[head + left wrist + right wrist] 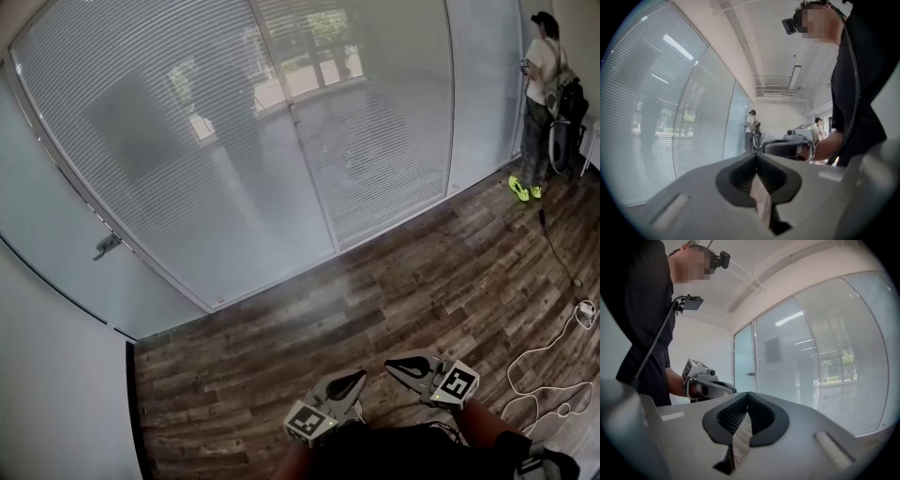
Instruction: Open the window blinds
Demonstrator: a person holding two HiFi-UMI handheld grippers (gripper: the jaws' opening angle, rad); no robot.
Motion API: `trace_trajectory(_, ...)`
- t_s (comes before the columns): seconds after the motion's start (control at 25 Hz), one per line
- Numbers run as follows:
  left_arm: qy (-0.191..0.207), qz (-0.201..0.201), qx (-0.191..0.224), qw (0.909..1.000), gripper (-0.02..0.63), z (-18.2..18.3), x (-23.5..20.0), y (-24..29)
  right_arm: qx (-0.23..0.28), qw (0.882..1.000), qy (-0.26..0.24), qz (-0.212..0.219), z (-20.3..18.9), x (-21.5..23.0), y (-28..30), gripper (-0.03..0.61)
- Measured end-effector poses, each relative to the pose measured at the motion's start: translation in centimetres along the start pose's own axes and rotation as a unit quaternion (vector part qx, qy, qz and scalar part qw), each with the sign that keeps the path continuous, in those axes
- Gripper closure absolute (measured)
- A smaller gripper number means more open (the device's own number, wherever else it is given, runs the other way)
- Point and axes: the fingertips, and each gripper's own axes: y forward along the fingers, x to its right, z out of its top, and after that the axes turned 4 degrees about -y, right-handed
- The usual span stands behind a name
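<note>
Two grippers, head view: left gripper point(342, 386) and right gripper point(412, 367) sit low at the bottom edge, tips turned toward each other, neither aimed at the window.
Blinds, head view: blinds point(187, 141) hang down over the glass on the far side of the floor point(375, 291), well apart from both grippers; the slats run level and look mostly shut.
Nearer hand, head view: cannot tell; both stand about equally far from the glass.
Control, head view: no cord or wand shows; a handle point(105, 247) sits on the door at left, and a person point(542, 94) stands at the far right end.
Jaws, left gripper view: pressed together, nothing between them.
Blinds, left gripper view: off to the left of the jaws, running away alongside, not ahead of them.
Jaws, right gripper view: closed tight, empty.
Blinds, right gripper view: off to the right of the jaws, again to the side.
Coming move, my reading: each gripper must swing outward to face the glass, then cross the floor; where to grip is not yet visible.
</note>
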Motion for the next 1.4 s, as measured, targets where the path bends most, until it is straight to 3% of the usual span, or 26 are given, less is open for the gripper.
trace_trajectory(0.52,-0.001,-0.035,-0.003,0.9994,0.609,2.7,-12.7,-0.7,0.003,1.0,-0.01,-0.025,0.9,6.8,12.4,0.572)
trace_trajectory(0.88,-0.008,-0.042,0.0,0.9991,0.609,2.4,-17.2,-2.3,-0.01,1.0,-0.022,-0.014,0.7,7.7,18.4,0.572)
trace_trajectory(1.4,-0.018,-0.014,0.005,0.9997,0.609,2.5,-21.4,-1.5,-0.034,0.999,-0.013,0.006,-1.0,10.4,20.6,0.572)
